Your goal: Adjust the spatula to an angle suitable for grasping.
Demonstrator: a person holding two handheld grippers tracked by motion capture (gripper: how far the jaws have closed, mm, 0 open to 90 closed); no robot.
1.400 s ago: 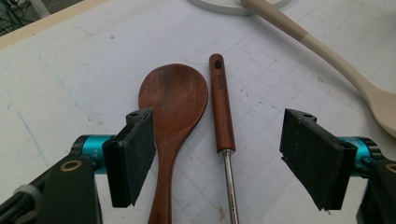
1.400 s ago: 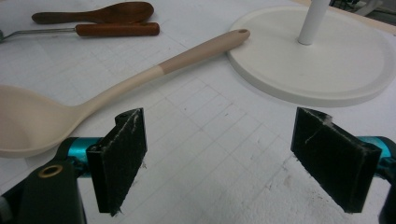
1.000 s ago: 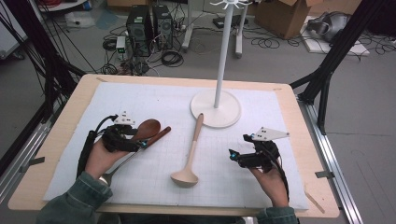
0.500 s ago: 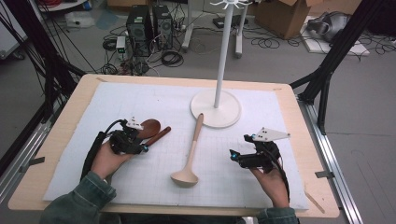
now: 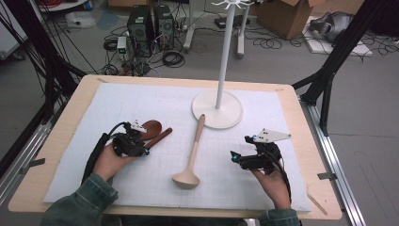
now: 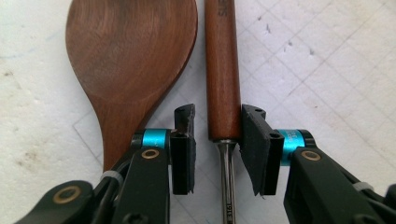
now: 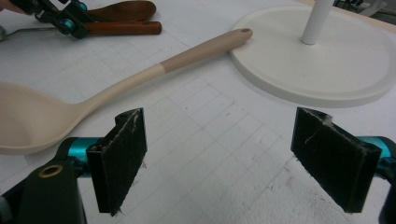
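Jaws of the left gripper (image 6: 217,135) stood apart, straddling the dark-handled utensil (image 6: 223,70) where wood met metal shank, beside the wooden spoon (image 6: 128,56) at the worktop's (image 5: 84,101) near left. Closing squarely on the handle looked wise. The right gripper (image 7: 233,156) gaped empty near the pale ladle (image 5: 190,155). No containers were present.
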